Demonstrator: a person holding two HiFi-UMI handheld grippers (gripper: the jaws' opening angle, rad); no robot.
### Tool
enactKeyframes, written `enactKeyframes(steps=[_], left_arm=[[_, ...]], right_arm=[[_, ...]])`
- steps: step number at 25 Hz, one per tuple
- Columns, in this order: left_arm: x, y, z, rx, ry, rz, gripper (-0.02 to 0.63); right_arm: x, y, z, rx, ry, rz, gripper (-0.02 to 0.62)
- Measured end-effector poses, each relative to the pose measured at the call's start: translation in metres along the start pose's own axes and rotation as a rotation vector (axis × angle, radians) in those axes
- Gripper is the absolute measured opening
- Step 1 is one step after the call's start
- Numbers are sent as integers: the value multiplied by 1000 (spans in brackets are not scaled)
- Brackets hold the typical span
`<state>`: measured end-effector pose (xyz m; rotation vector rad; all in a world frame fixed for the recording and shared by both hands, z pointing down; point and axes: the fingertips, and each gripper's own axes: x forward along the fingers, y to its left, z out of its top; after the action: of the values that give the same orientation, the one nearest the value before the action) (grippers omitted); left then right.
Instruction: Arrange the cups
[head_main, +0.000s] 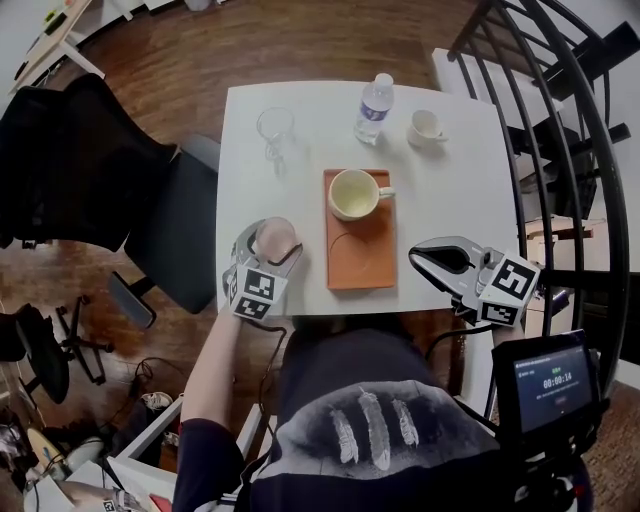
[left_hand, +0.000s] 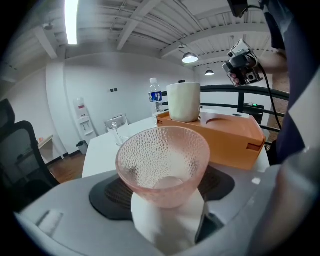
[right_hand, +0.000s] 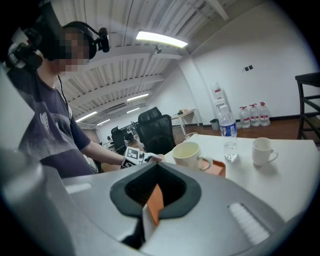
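Observation:
A pink dimpled glass cup (head_main: 277, 235) (left_hand: 162, 165) stands on the white table (head_main: 450, 190) near its front left edge, left of the orange tray (head_main: 360, 258) (left_hand: 230, 135). My left gripper (head_main: 270, 246) (left_hand: 165, 202) is shut on it, a dark pad against each side. A cream cup (head_main: 353, 193) (left_hand: 183, 101) (right_hand: 187, 155) fills the tray's far slot; the near round slot is bare. My right gripper (head_main: 432, 253) (right_hand: 152, 202) hovers at the front right of the table, shut and holding nothing.
At the back of the table stand a clear glass (head_main: 275, 128) (left_hand: 116, 125), a water bottle (head_main: 374, 108) (right_hand: 227, 131) and a white cup (head_main: 427, 127) (right_hand: 261, 150). A black office chair (head_main: 150, 200) is at the left, a dark metal railing (head_main: 560, 120) at the right.

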<state>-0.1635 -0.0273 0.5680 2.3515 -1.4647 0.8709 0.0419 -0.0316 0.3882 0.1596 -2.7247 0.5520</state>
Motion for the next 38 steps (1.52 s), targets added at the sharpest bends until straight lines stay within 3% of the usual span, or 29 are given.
enactKeyframes(steps=[15,31,38], left_arm=[[-10,6,7,-29,60,-35,383],[-70,-4,99,-7,-123,-105,383],[-86,-22,136,105,-166,-173,383]], right_arm=[[-1,0,6,-3,-22,-15,5],[-6,0,6,5,-57,-21,5],[-9,-1,8,2,-72,-26,5]])
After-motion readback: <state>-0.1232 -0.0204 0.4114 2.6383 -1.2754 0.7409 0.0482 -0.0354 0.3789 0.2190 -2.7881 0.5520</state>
